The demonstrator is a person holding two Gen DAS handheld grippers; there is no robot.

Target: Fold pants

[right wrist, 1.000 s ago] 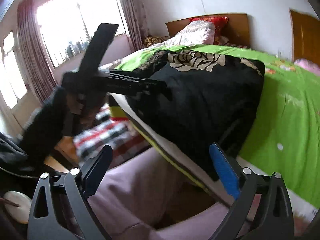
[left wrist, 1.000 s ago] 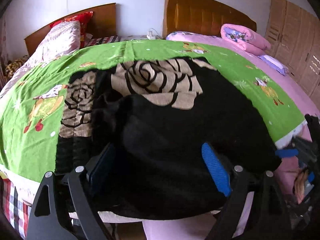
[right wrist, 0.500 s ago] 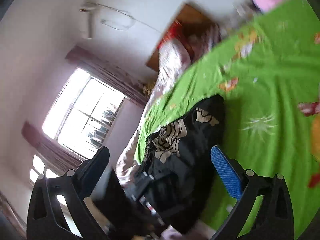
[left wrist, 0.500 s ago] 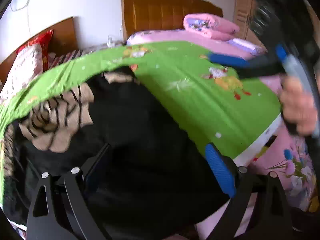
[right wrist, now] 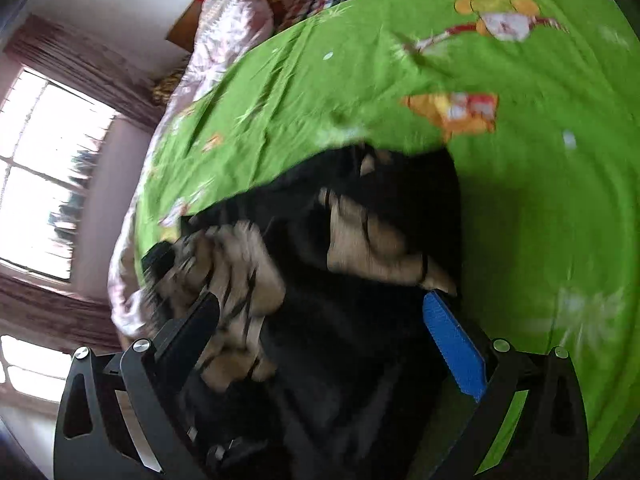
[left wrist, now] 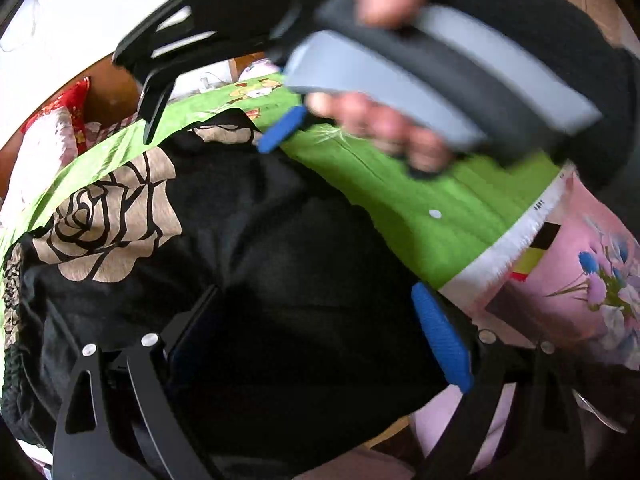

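Green cartoon-print bedsheet covers the bed; black pants with beige rose print lie bunched on it at the near edge, still unfolded, rose panel toward the headboard side

Key relation: pants sit directly ahead of and under both tools. Long axis probably runs along the bed edge, but the heap is too crumpled to be sure. Left gripper is over the plain black part near the bed edge; right gripper is over the far rose-print end, reaching across above the left one. Each hand is nearer its own end, so the next grab looks like one end each

Left gripper: jaws have just been opening, now spread wide, black cloth lying between them, pads not pressing on it. Right gripper: fingers spread wide too, cloth below, nothing pinched

Left wrist view shows the person's hand on the right tool's grey handle, plus the pink floral bedding past the sheet's white fringe. Right wrist view, blurred, shows the window and the far sheet instead
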